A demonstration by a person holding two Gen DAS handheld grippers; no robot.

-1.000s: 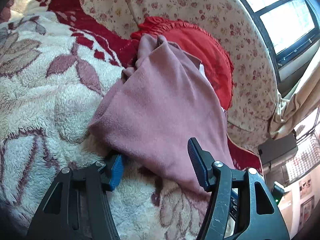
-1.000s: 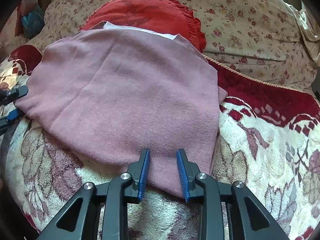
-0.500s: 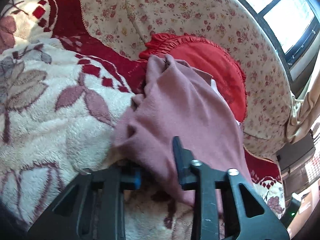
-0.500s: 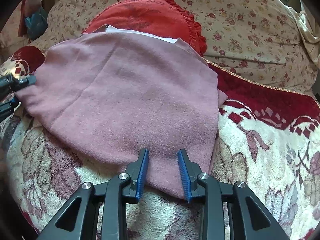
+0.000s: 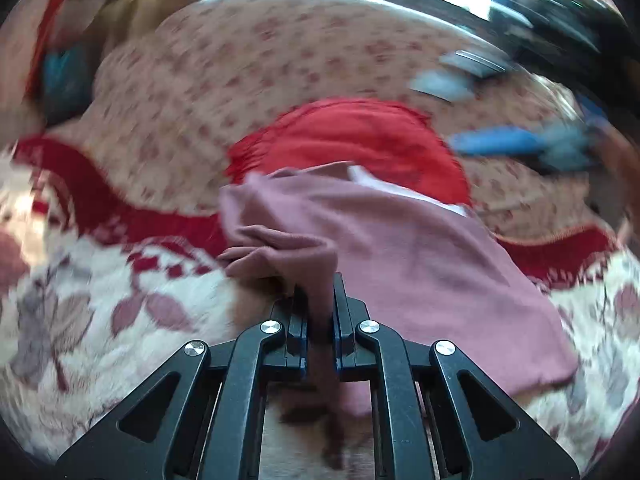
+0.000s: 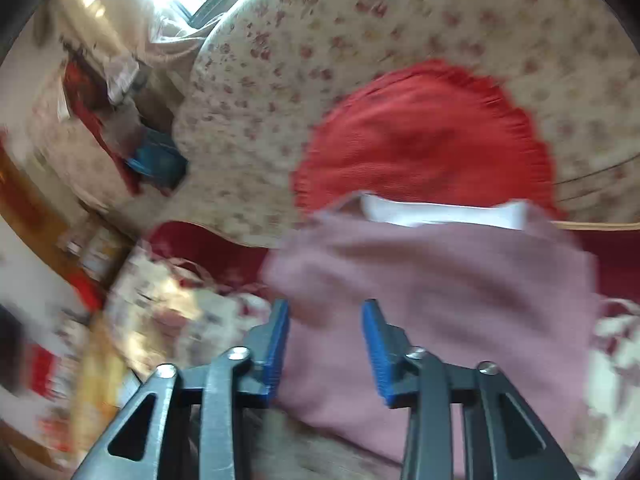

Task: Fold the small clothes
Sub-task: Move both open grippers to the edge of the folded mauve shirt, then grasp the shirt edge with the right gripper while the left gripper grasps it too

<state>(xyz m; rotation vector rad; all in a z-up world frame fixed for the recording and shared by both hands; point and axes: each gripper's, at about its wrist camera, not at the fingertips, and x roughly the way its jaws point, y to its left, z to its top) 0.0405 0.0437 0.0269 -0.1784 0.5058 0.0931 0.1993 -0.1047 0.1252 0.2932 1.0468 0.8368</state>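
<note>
The left gripper (image 5: pixel 319 308) pinches the pink cloth's (image 5: pixel 420 264) edge to lift and fold it, while the right gripper (image 6: pixel 325 340) is opening above it, holding nothing.

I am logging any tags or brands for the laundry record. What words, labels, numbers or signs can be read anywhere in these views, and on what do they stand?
None can be read.
The pink garment shows no print or tag.
The white layer under its top edge is blank.
The red cushion is plain.
Background clutter at the left of the right wrist view is too blurred to read.
</note>
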